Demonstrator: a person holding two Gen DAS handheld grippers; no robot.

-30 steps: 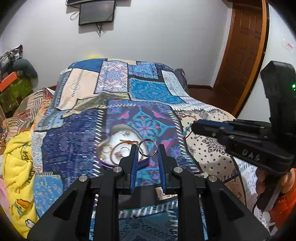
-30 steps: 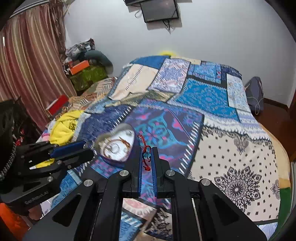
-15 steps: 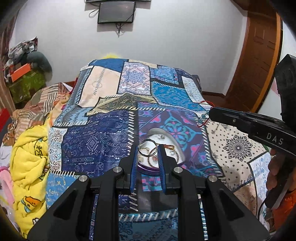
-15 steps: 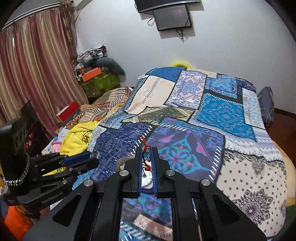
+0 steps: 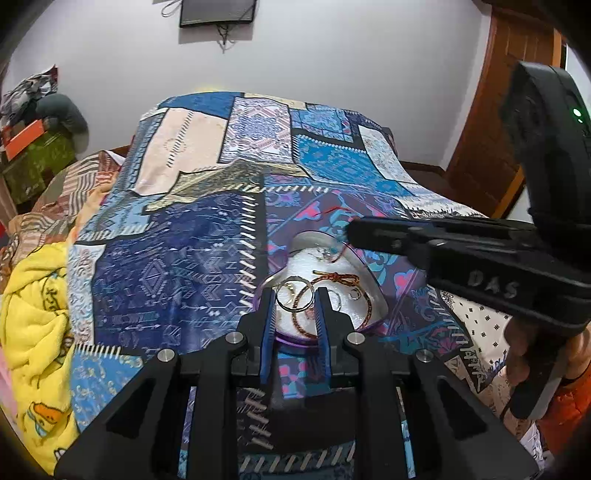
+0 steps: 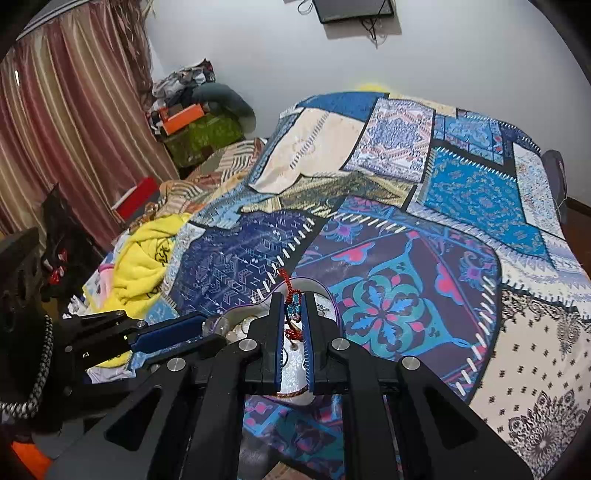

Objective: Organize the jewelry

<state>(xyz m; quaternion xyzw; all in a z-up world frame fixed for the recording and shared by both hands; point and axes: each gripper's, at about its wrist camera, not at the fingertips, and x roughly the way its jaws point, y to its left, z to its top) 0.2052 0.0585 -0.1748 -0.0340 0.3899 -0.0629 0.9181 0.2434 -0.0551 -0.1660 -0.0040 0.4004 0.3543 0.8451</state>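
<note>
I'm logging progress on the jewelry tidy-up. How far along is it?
Done: several bangles and small rings already lie in the heart-shaped tray. In hand: the left tongs grip a silver ring, and the right tongs grip a red cord bracelet, both over the tray. Left: releasing both. No other loose jewelry shows on the bedspread.

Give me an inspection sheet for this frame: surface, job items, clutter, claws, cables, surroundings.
Surface: patchwork bedspread.
Job's things: heart-shaped tray holding bangles and small rings.
Clutter: yellow blanket; piled clothes and boxes.
Claws: left claw grips a silver ring over the tray; right claw is shut on a red cord bracelet.
Cables: wires dangle under the wall screen.
Surroundings: curtain, wooden door.
</note>
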